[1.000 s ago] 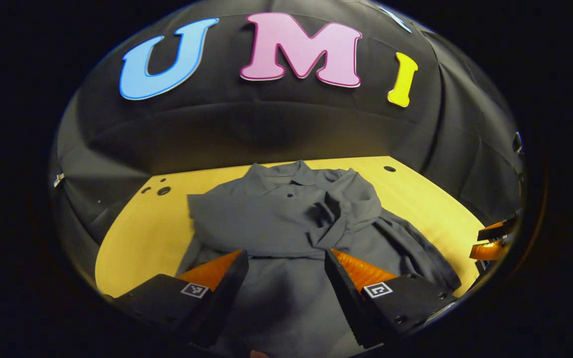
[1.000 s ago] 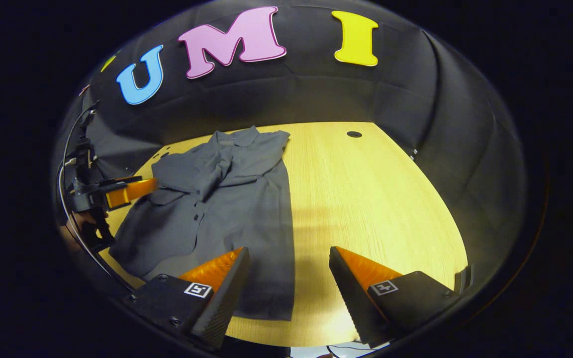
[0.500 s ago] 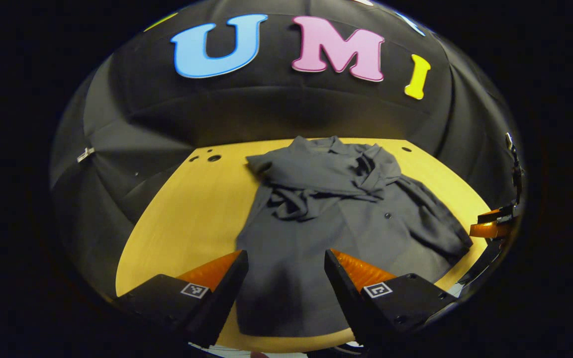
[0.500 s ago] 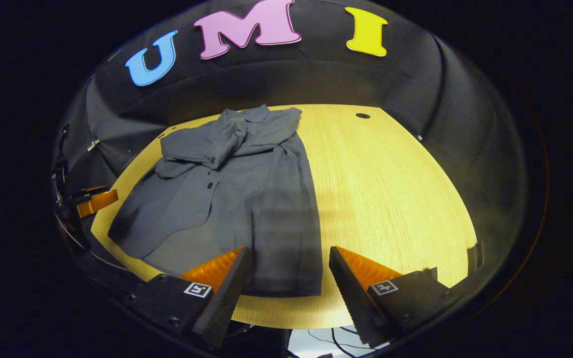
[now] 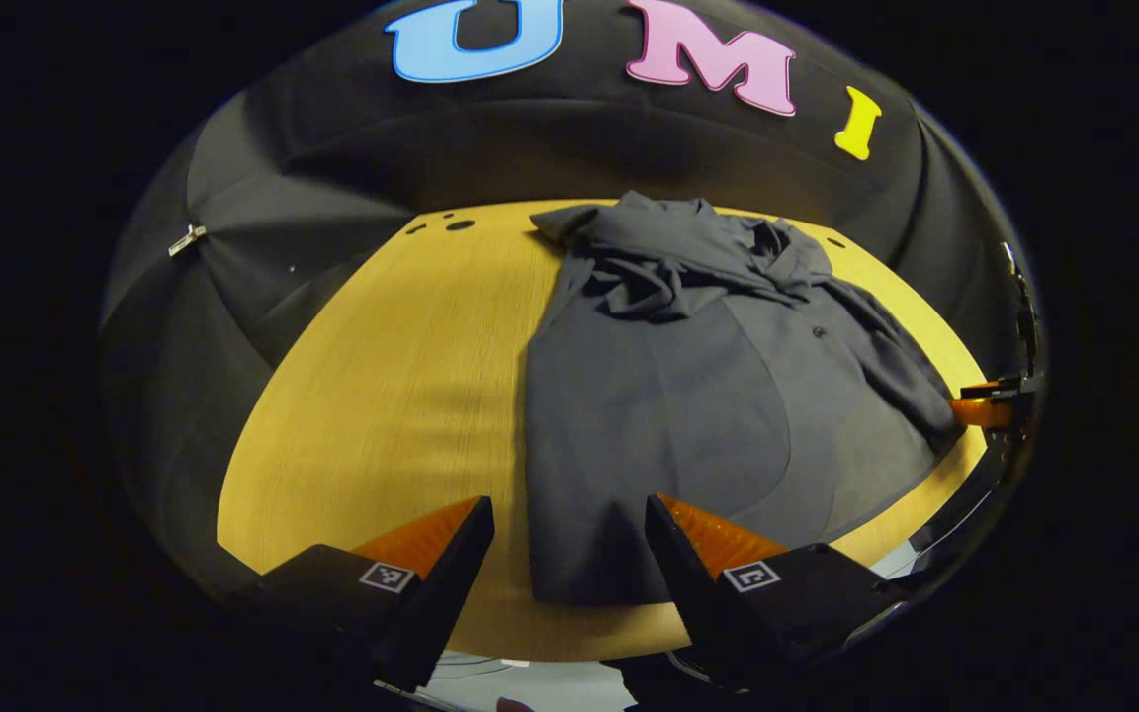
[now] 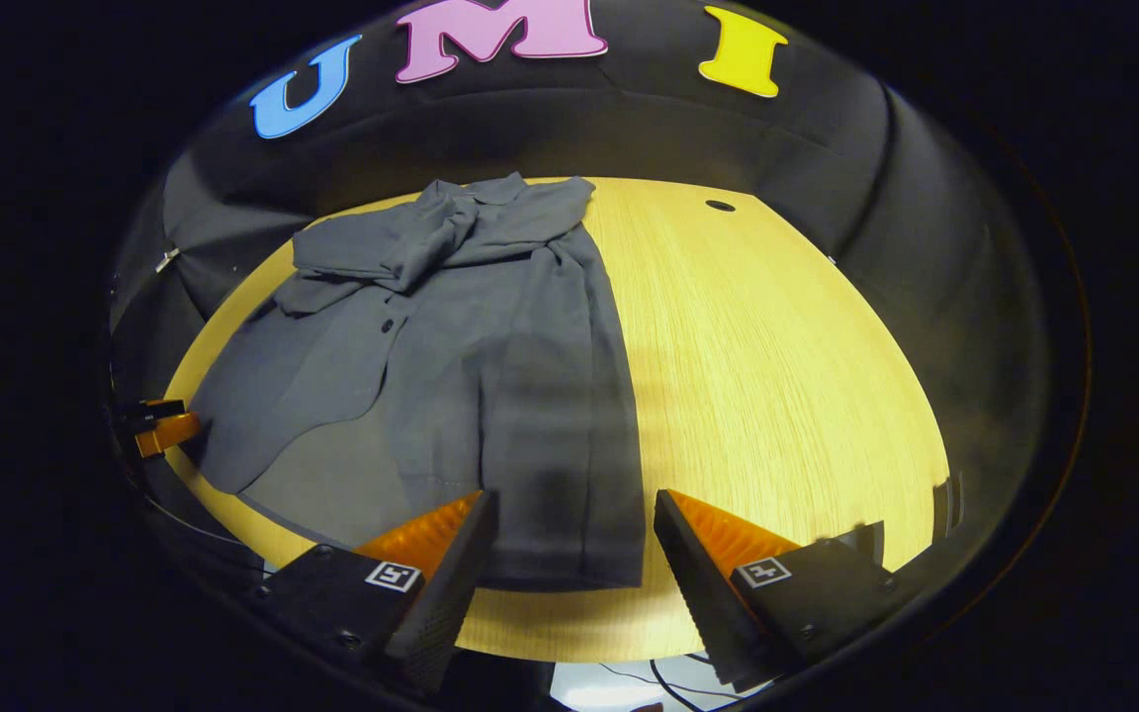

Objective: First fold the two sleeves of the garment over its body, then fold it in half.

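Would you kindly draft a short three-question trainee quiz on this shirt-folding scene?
1. True or false: the left gripper has its jaws clamped on the dark grey button-up shirt.
2. Where do the shirt's sleeves lie? A) spread flat on the table B) bunched across the chest near the collar
3. Fill in: the shirt lies on a yellow wooden ____.

Key: 1 false, both the left gripper and the right gripper are open and hold nothing; 2 B; 3 table.
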A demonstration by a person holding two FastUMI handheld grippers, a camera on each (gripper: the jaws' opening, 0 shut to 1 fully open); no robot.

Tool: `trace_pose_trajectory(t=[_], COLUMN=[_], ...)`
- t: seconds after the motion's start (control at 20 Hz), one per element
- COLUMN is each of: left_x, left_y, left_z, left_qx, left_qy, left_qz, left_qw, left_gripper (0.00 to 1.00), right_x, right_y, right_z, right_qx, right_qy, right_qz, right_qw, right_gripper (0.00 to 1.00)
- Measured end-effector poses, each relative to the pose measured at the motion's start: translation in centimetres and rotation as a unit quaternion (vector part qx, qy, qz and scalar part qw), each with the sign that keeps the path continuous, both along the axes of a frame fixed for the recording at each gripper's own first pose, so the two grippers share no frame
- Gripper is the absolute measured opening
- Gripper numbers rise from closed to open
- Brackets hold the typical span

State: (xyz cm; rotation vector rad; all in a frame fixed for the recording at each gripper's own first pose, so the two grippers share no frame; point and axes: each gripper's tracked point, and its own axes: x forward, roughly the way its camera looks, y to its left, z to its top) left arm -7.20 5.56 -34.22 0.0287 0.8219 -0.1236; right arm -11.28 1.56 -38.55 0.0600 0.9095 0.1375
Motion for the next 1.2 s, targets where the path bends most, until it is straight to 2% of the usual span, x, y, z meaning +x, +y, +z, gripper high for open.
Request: trace_pose_trajectory(t=[0.1, 0.35, 0.4, 0.45, 0.5, 0.6, 0.7, 0.85, 1.1, 1.2], left_x=[-0.1, 0.8, 0.8, 0.9, 1.1, 1.6, 1.4, 0.6, -3.7, -3.3], left_y=[0.4, -0.1, -0.9, -2.3, -3.7, -3.4, -3.5, -3.2, -2.2, -1.7], left_z=[-1.1, -1.4, -1.4, -1.2, -1.1, -1.4, -1.3, -1.2, -1.4, -0.7], left_qx=[0.002, -0.008, -0.012, -0.021, -0.023, -0.001, -0.007, -0.017, -0.040, -0.052], left_qy=[0.018, 0.017, 0.010, 0.003, -0.004, 0.011, 0.033, 0.053, 0.109, 0.133], left_qz=[0.006, 0.009, -0.007, -0.043, -0.071, -0.070, -0.060, -0.064, -0.071, -0.068], left_qw=[1.000, 1.000, 1.000, 0.999, 0.997, 0.998, 0.998, 0.996, 0.991, 0.987], left_gripper=[0.97, 1.00, 0.99, 0.76, 0.54, 0.08, 0.06, 0.06, 0.05, 0.06], right_x=[0.3, 0.8, 0.9, 0.9, 0.8, 0.4, 0.2, -0.8, -5.9, -7.1], right_y=[0.1, 0.9, 1.4, 2.1, 3.3, 4.3, 4.2, 4.3, 4.2, 4.0], right_z=[-0.7, -1.3, -1.3, -1.3, -1.1, -0.9, -1.0, -0.7, -0.6, -0.1], right_qx=[-0.004, 0.001, 0.007, 0.009, 0.019, -0.004, -0.017, 0.018, 0.045, 0.047], right_qy=[0.005, 0.008, 0.003, 0.009, 0.009, 0.010, 0.010, 0.029, 0.054, 0.066], right_qz=[-0.001, 0.014, 0.016, 0.026, 0.044, 0.062, 0.071, 0.051, 0.039, 0.041], right_qw=[1.000, 1.000, 1.000, 1.000, 0.999, 0.998, 0.997, 0.998, 0.997, 0.996], right_gripper=[0.99, 0.99, 0.98, 0.92, 0.64, 0.08, 0.06, 0.06, 0.05, 0.06])
